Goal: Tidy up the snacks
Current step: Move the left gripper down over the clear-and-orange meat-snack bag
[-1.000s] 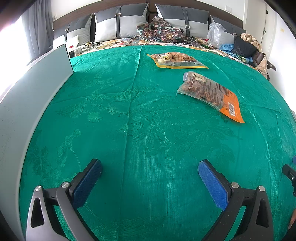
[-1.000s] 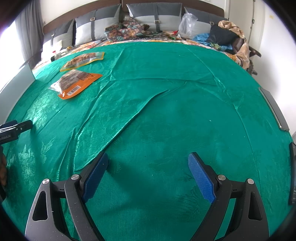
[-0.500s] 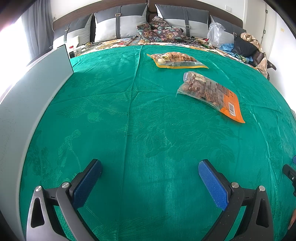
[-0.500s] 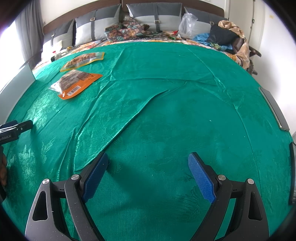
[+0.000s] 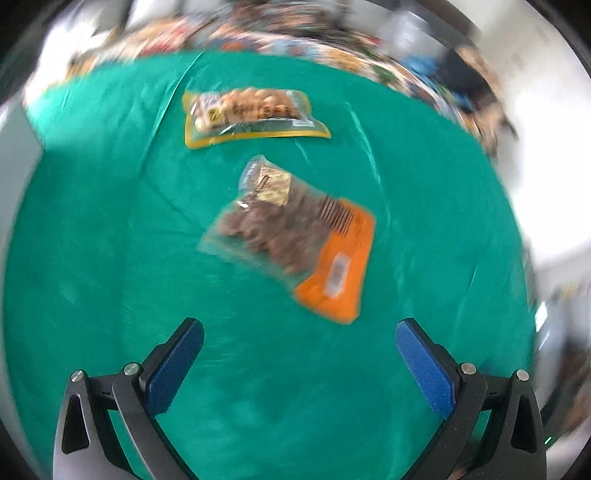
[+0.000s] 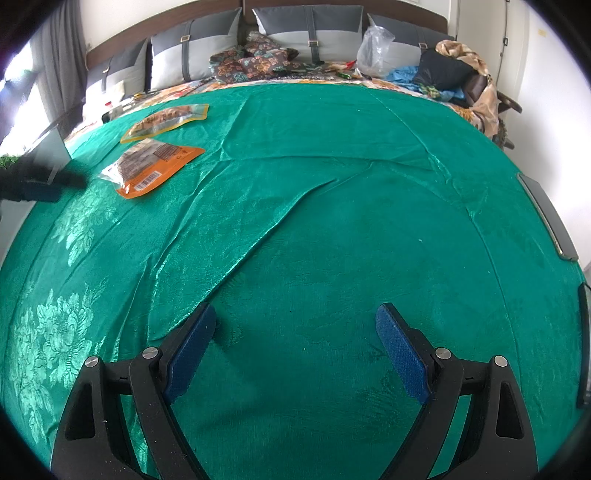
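Observation:
An orange snack bag (image 5: pixel 295 240) with brown pieces lies on the green cloth, just ahead of my open, empty left gripper (image 5: pixel 299 336). A yellow-edged snack bag (image 5: pixel 251 116) lies farther back. The left wrist view is motion-blurred. In the right wrist view the orange bag (image 6: pixel 151 166) and the yellow bag (image 6: pixel 166 120) lie at the far left, with the left gripper (image 6: pixel 44 181) as a dark blur beside them. My right gripper (image 6: pixel 295 325) is open and empty over bare cloth.
The green cloth (image 6: pixel 332 221) has raised folds running across its middle. A grey panel (image 6: pixel 51 155) stands at the left edge. Pillows (image 6: pixel 306 33), a plastic bag (image 6: pixel 373 48) and clothes (image 6: pixel 443 74) lie along the back.
My left gripper has moved quickly forward and right toward the orange bag, which now sits close ahead of it. The right gripper has not moved.

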